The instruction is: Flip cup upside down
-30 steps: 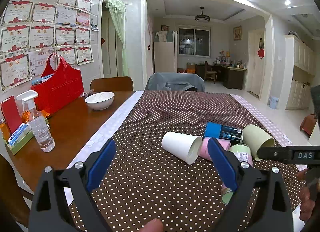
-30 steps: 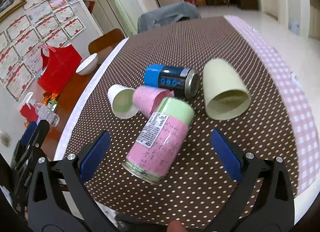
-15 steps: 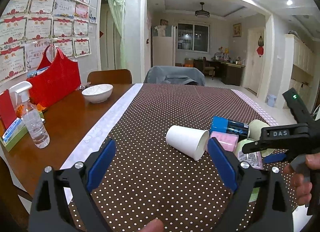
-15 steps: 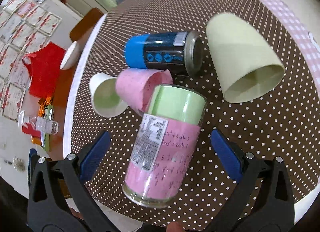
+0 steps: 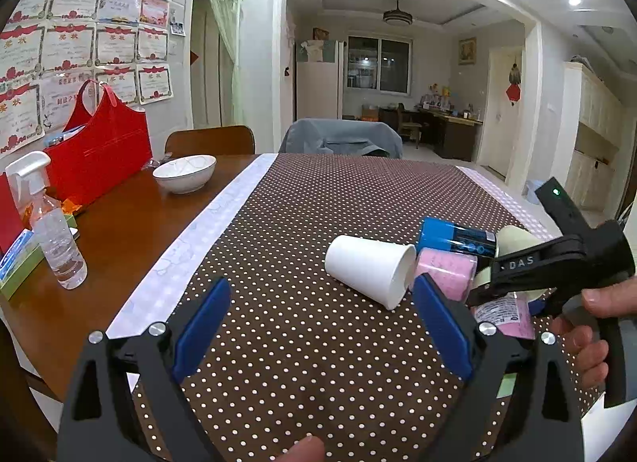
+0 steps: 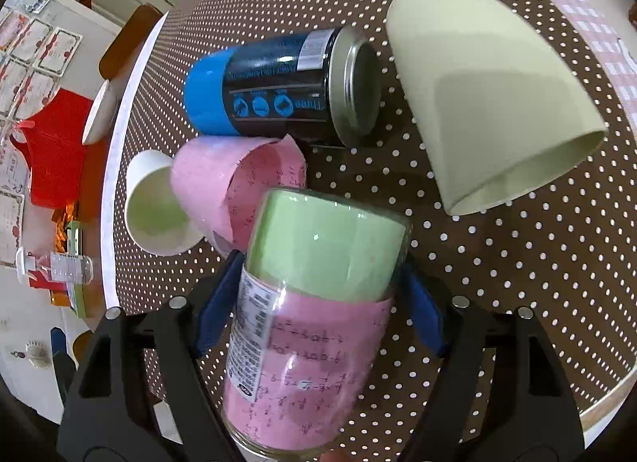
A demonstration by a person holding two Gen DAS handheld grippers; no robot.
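Observation:
Several cups lie on their sides on the brown dotted tablecloth. My right gripper is shut on a clear glass cup with green and pink paper inside, its pads on either side of it. Behind it lie a pink paper cup, a white paper cup, a blue-capped black can and a pale green cup. My left gripper is open and empty, just short of the white cup. The right gripper shows at the right of the left wrist view.
A white bowl, a red bag and a spray bottle stand on the bare wood at the left. Chairs stand at the far end. The table's near right edge is close to the cups.
My right gripper moved forward and down onto the glass cup and closed on it. The left gripper stayed open and nearly still.

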